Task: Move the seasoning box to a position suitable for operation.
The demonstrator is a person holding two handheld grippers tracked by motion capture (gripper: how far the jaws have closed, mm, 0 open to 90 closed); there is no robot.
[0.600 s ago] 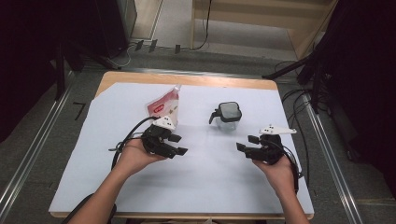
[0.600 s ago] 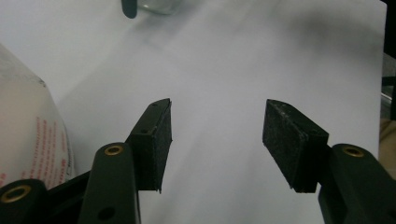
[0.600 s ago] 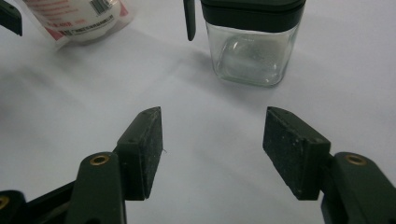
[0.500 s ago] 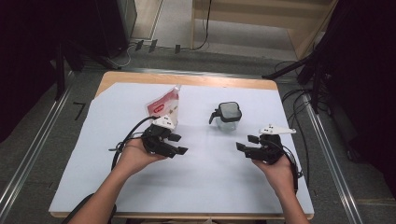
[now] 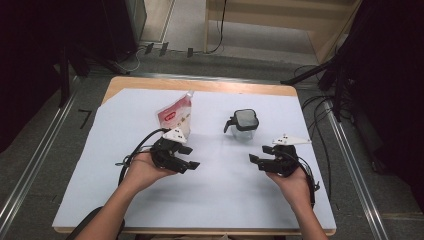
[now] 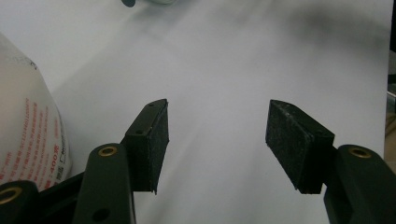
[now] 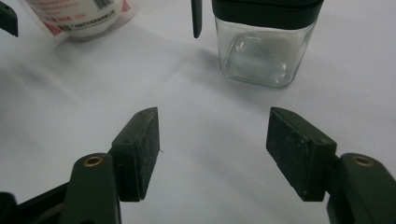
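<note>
My left gripper point(image 5: 181, 156) has its jaws apart with nothing between them, only bare white sheet point(image 6: 233, 70) beneath. The pouch point(image 6: 28, 135) sits just beside its left jaw, standing on the counter point(image 5: 200, 86). My right gripper point(image 5: 264, 155) is likewise spread and empty, and the glass jar point(image 7: 264, 44) with its dark lid stands ahead of it, a little toward the right jaw. I judge the step in hand is the reach. To do it well I should swing the left jaws square onto the pouch's upper body, centre the right jaws on the jar's flat walls, and close only once both pads face glass.
</note>
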